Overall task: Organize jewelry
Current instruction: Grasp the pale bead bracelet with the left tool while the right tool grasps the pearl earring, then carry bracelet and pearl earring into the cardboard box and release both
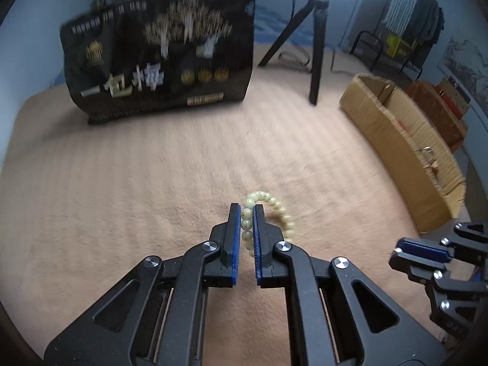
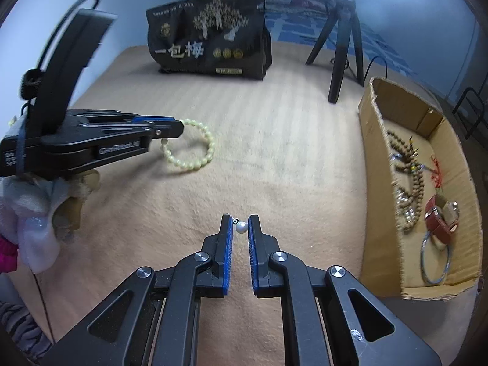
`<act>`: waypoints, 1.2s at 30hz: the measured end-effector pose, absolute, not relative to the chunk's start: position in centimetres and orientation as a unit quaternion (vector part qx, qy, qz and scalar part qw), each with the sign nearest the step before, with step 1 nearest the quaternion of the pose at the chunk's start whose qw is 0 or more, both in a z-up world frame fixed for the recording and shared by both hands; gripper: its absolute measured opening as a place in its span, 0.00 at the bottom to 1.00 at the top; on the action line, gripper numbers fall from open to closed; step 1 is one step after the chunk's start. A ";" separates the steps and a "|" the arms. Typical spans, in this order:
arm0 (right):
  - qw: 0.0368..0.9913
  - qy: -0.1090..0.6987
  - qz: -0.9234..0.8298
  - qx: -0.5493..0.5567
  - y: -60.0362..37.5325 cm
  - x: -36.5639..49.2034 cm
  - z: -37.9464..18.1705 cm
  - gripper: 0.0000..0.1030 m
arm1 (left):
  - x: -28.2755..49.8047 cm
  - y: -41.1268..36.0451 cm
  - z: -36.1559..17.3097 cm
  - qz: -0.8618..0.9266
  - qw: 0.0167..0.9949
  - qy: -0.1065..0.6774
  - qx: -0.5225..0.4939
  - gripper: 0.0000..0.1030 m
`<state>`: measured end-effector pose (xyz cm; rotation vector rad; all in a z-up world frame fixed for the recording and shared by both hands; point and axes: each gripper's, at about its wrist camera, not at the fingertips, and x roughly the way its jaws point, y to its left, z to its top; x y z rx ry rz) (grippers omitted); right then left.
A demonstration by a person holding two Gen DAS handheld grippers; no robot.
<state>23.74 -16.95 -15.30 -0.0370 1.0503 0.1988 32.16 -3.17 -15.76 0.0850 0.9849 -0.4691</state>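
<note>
My left gripper [image 1: 246,213] is shut on a pale green bead bracelet [image 1: 282,213], which hangs from its jaws above the beige blanket. In the right wrist view the left gripper [image 2: 180,128] shows at the left holding the bracelet [image 2: 198,160]. My right gripper [image 2: 241,224] is shut on a small white pearl earring [image 2: 241,227] with a dark clasp at its fingertips. The right gripper [image 1: 396,253] also shows at the right edge of the left wrist view. An open cardboard box [image 2: 384,164] at the right holds several pieces of jewelry.
A black printed bag [image 2: 210,36] stands at the back of the blanket. A black tripod [image 2: 341,39] stands to its right, near the box [image 1: 396,140]. A brown bead string [image 2: 411,183], a red piece [image 2: 439,219] and a metal ring [image 2: 434,262] lie in the box.
</note>
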 end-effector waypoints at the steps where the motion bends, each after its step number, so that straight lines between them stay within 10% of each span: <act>1: 0.862 0.498 0.095 -0.017 -17.0 23.7 -14.9 0.08 | 31.9 -3.1 -15.4 -0.224 0.856 0.464 0.040 0.05; 36: 0.903 0.428 -0.010 0.021 -34.6 22.5 -7.3 0.08 | 24.0 -16.7 -6.0 -0.336 0.858 0.386 0.047 0.05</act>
